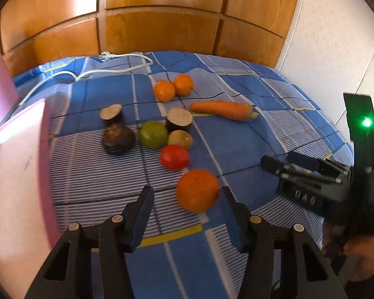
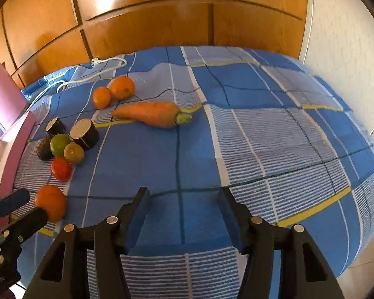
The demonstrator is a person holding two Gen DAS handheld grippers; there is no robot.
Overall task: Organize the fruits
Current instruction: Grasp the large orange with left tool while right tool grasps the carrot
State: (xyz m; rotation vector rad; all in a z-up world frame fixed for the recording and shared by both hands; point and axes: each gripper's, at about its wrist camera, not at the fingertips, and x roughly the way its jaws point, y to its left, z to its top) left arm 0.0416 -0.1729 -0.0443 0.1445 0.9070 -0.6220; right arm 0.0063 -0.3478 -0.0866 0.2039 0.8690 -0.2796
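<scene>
1. Reaching for the large orange [image 1: 197,190] with the left gripper [image 1: 185,214]; jaws standing partly apart, right finger [image 1: 230,214] touching or just beside the orange's side, left finger [image 1: 139,214] apart from it; no squeeze on it showing yet.
2. Right gripper [image 2: 183,214] hanging over bare cloth, fingers moderately apart, nothing sitting between them.
3. Sorting looking barely begun: tomato [image 1: 175,157], lime [image 1: 153,134], kiwi [image 1: 180,139] and dark cut pieces [image 1: 179,119] lying clustered just beyond the left fingertips; carrot [image 2: 149,114] and two small oranges [image 2: 113,92] lying farther ahead of the right fingers, all loose.
4. Pink box [image 1: 17,174] sitting left of the left fingers, probably the destination; contents hidden.
5. Surface being a blue checked bedsheet [image 2: 274,137], soft and wrinkled; white cable [image 1: 87,73] at the far edge; wooden wardrobe panels [image 1: 162,12] and white wall behind.
</scene>
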